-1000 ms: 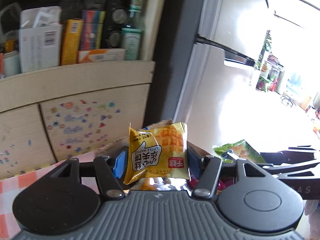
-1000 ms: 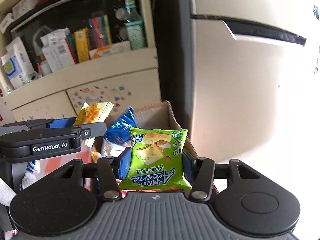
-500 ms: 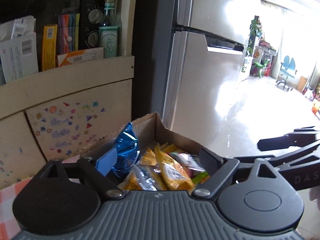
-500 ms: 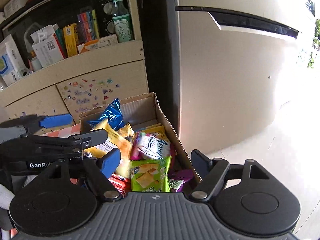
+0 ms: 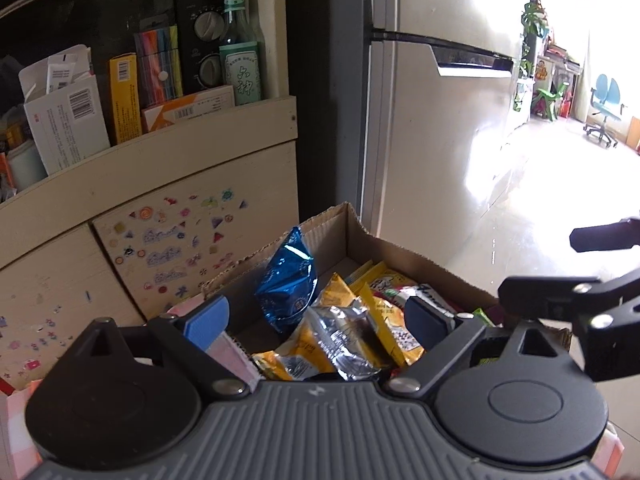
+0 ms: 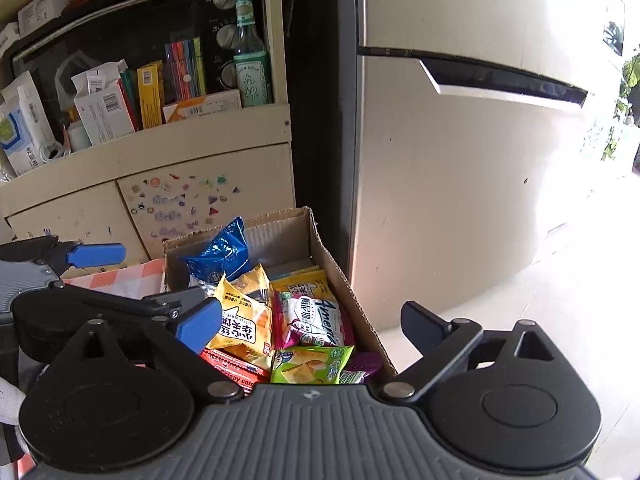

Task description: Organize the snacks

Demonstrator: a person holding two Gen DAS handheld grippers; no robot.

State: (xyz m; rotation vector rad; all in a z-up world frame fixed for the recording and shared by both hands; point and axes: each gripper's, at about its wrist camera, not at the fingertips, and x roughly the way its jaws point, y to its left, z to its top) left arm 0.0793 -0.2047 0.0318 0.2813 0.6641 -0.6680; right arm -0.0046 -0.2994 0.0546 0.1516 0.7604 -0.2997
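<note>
right wrist view: both the right gripper (image 6: 316, 320) and left gripper (image 5: 318, 312) gape empty over the cardboard box (image 6: 340, 276), jaws just opened; drop seems done, next fetch another snack.

corrugated cardboard box (image 6: 340, 276), matt; glossy foil blue packet (image 5: 290, 280); crinkled plastic yellow wrapper (image 6: 240, 324).

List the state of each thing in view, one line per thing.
Left tool: open, nothing held.
Right tool: open, nothing held.
Cardboard box: open-topped, holding snack packets.
Blue packet: leaning on the box's back wall.
Green packet: lying in the box.
Fridge door: closed.
</note>
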